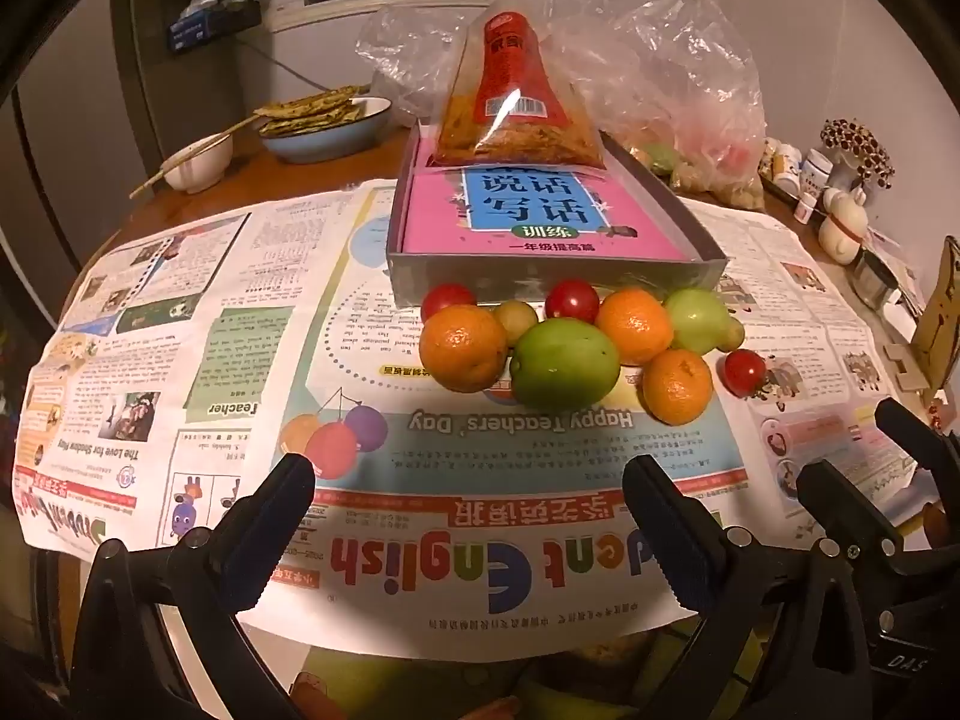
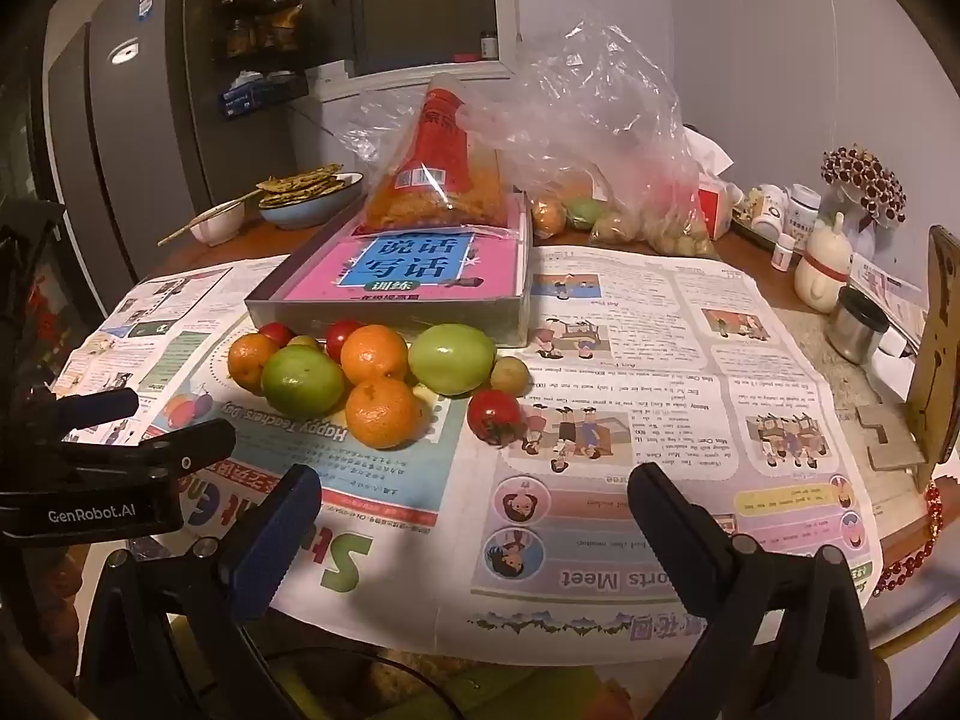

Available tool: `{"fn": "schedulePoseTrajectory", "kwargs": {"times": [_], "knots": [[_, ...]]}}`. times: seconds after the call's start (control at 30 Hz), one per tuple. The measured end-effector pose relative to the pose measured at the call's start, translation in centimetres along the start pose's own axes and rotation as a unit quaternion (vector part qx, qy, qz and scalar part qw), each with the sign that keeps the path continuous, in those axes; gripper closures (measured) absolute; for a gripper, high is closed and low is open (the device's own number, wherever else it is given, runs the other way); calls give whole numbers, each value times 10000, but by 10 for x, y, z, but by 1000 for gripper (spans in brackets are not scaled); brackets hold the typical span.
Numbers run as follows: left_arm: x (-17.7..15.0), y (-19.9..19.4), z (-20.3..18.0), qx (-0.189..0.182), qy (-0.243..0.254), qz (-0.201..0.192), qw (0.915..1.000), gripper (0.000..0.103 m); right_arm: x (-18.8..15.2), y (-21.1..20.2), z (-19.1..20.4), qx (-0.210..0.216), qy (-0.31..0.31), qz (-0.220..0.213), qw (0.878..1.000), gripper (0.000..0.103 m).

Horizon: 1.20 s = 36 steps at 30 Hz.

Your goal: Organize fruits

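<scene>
A heap of fruit lies on the newspaper point(image 1: 198, 360) in front of a grey box point(image 1: 552, 279): three oranges point(image 1: 462, 348), two big green fruits point(image 1: 564, 363), small red tomatoes point(image 1: 744, 371) and small yellowish fruits point(image 1: 515, 315). The right wrist view shows the same heap, with an orange point(image 2: 381, 411) and a tomato point(image 2: 493, 414) at its near edge. My left gripper point(image 1: 468, 480) stands open over the paper, short of the heap, nothing between its fingers. My right gripper point(image 2: 474, 495) is open too, right of the left one, empty.
The box holds a pink book point(image 1: 540, 216) and a snack bag point(image 1: 516, 102). Behind it lie clear plastic bags point(image 2: 606, 138) with more fruit. Bowls with chopsticks point(image 1: 198, 162) and flatbread point(image 1: 324, 120) stand back left. A steel cup point(image 2: 855, 324), figurine point(image 2: 825, 267) and wooden stand point(image 2: 936, 348) crowd the right edge.
</scene>
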<state>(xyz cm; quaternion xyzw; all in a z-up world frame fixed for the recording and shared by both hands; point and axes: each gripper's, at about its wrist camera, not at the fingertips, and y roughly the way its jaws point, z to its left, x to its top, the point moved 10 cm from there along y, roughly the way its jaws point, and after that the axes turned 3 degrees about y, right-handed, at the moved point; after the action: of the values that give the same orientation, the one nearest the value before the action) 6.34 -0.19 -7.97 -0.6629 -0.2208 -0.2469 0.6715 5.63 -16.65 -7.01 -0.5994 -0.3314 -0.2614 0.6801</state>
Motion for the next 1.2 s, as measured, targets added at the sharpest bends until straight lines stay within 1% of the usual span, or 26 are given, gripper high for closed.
{"fn": "schedulePoseTrajectory", "kwargs": {"times": [0.2, 0.27, 0.3, 0.47, 0.53, 1.2], "knots": [[7, -15, -4, -123, -12, -33, 9999, 1, 1, -2, 2, 31, 42, -5, 10000, 0], [7, -14, -5, -159, 40, -42, 9999, 1, 1, -2, 3, 30, 45, 3, 10000, 0], [3, -13, -7, -159, 48, -98, 9998, 1, 1, -8, 5, 65, 3, -42, 10000, 0], [2, -14, -8, -188, 25, -97, 9998, 1, 1, -15, 8, 64, -27, -46, 10000, 0], [2, -14, -7, -196, 15, -97, 9998, 1, -1, -7, 6, 67, -36, -18, 10000, 0], [-2, -12, -10, -244, 22, -93, 9997, 1, -3, -5, 5, 38, -30, -3, 10000, 0]]}}
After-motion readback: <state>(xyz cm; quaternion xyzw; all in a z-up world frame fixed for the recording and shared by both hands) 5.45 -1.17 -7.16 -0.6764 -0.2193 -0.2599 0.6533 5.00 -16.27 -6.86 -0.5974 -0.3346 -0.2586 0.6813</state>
